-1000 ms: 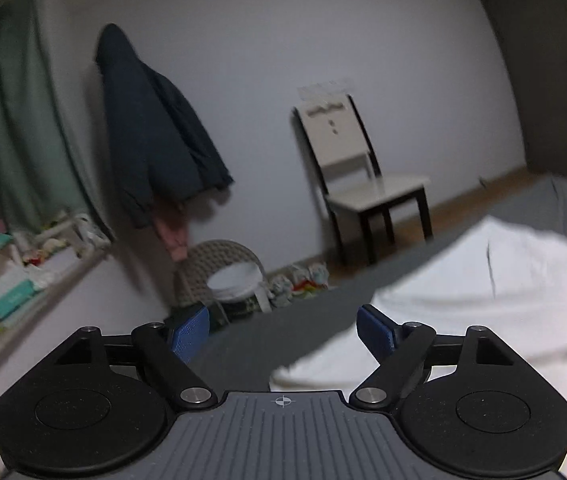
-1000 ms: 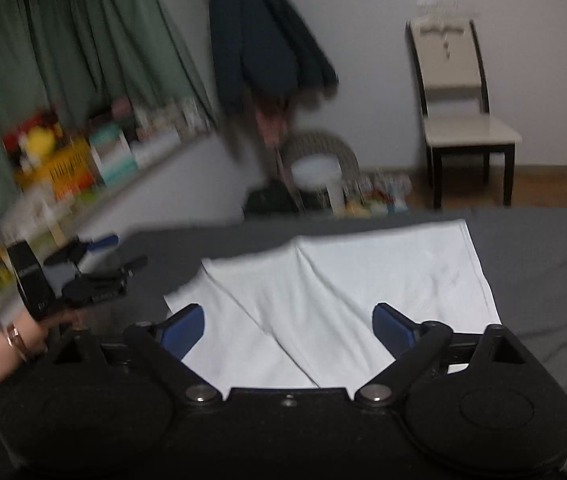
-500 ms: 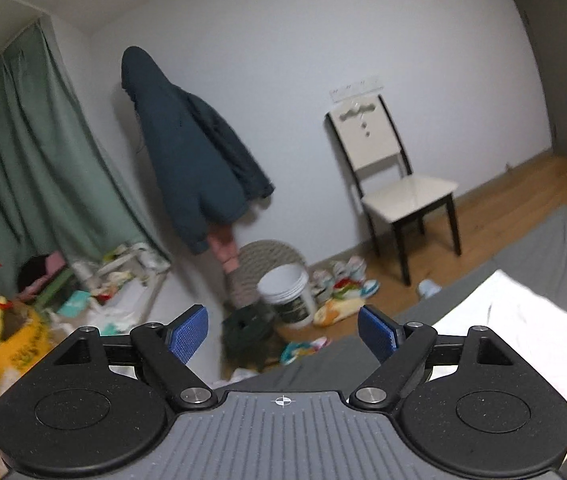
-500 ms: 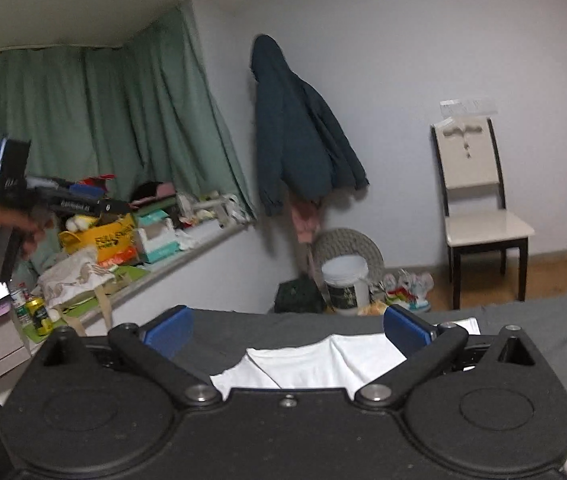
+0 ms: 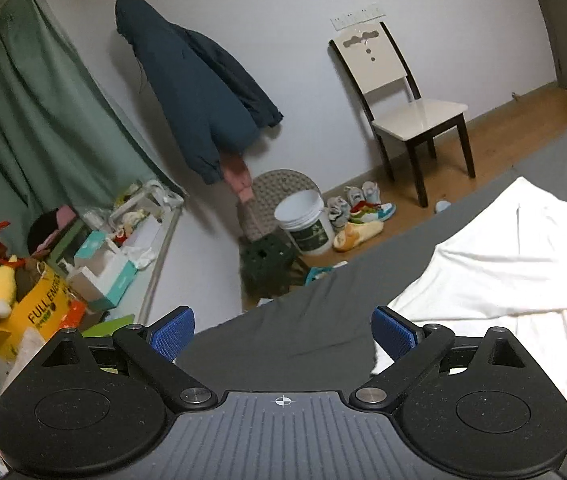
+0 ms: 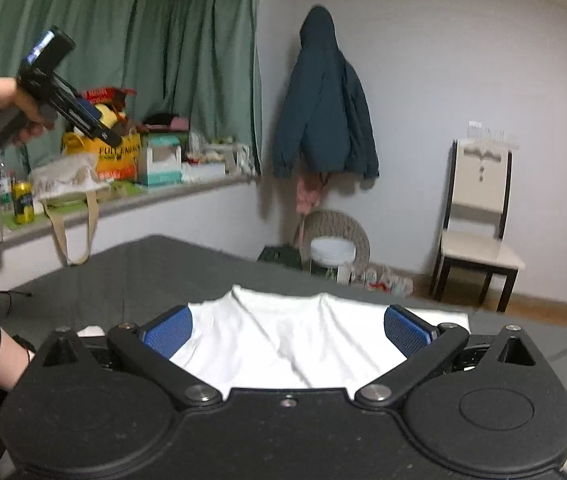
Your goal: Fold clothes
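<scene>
surface: dark grey bed cover (image 6: pixel 155 264) – fills the lower part of both views, lightly creased
garment: white garment (image 6: pixel 283 336) lies flat on the cover, folded with a few diagonal creases; in the left wrist view it lies right of the gripper (image 5: pixel 503 264)
left gripper: (image 5: pixel 282 330) blue pads spread wide, nothing between them, over bare cover at the garment's edge; in the right wrist view it is raised high at the left (image 6: pixel 63 92), held by a hand (image 6: pixel 11 110)
right gripper: (image 6: pixel 287 330) fingers wide apart, gripping nothing – garment shows between them, contact cannot be judged
room: white wall, green curtain (image 6: pixel 143 40) at left, dark blue jacket (image 6: pixel 323 108) hanging on the wall, chair (image 6: pixel 479 220) with pale seat against the wall
floor: wood, white bucket (image 5: pixel 307 220) and shoes (image 5: pixel 363 208) near the wall
ledge: window ledge (image 6: pixel 131 200) under the curtain, cluttered – yellow box (image 6: pixel 117 156), can (image 6: pixel 22 202), tote bag (image 6: pixel 69 184)
</scene>
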A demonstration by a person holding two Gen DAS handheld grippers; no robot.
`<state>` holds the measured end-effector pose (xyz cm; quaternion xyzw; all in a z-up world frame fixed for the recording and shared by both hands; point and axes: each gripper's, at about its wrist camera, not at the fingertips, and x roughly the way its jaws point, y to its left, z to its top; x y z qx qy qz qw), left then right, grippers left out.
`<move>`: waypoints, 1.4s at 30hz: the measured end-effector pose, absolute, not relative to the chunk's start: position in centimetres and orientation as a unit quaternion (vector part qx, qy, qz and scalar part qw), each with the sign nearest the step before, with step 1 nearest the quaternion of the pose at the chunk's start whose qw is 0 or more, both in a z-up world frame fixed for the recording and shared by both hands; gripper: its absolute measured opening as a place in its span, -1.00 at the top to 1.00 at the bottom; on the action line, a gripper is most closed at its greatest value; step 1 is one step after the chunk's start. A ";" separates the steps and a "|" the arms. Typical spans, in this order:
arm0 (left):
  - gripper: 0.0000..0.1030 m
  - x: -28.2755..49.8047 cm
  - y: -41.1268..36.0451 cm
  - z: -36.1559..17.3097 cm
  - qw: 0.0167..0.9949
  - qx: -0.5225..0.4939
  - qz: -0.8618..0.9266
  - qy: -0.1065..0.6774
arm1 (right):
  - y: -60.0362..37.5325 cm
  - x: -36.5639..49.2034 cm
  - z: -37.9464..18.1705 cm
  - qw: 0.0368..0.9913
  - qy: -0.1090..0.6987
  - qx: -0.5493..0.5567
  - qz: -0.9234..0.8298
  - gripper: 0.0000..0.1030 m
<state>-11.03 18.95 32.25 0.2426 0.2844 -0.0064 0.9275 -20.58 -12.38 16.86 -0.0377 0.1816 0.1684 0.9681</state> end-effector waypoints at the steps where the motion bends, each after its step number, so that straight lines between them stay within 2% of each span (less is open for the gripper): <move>1: -0.86 -11.2 19.6 32.0 0.928 0.232 -0.012 0.290 | -11.9 -20.7 16.7 0.967 0.188 -0.032 0.167 -1.00; 6: -0.86 -12.5 20.9 30.4 0.925 0.211 -0.072 0.307 | -9.9 -20.7 17.3 0.962 0.212 -0.015 0.173 -1.00; 9: -0.86 -13.1 21.1 29.5 0.917 0.232 -0.086 0.313 | -8.8 -19.7 19.2 0.957 0.229 -0.041 0.172 -1.00; 16: -0.86 -13.4 20.9 29.5 0.910 0.253 -0.070 0.321 | -8.5 -18.5 22.2 0.960 0.195 -0.062 0.190 -1.00; 25: -0.86 -13.6 21.2 29.9 0.917 0.233 -0.067 0.317 | -11.5 -17.3 16.3 0.962 0.148 0.050 0.225 -1.00; 29: -0.86 -12.9 21.6 29.4 0.913 0.234 -0.053 0.331 | -11.3 -16.4 14.4 0.971 0.103 0.084 0.201 -1.00; 32: -0.86 -12.5 22.0 29.4 0.913 0.228 -0.042 0.336 | -11.3 -15.3 11.4 0.968 0.133 0.126 0.172 -1.00; 34: -0.86 -12.3 22.2 29.4 0.915 0.221 -0.037 0.336 | -10.8 -14.7 9.4 0.966 0.169 0.113 0.162 -1.00; 38: -0.86 -11.9 22.4 29.3 0.916 0.213 -0.034 0.339 | -10.7 -14.1 9.6 0.957 0.197 0.114 0.180 -1.00; 42: -0.86 -11.5 21.8 29.0 0.909 0.231 -0.032 0.346 | -12.0 -11.5 9.4 0.920 0.260 0.216 0.198 -1.00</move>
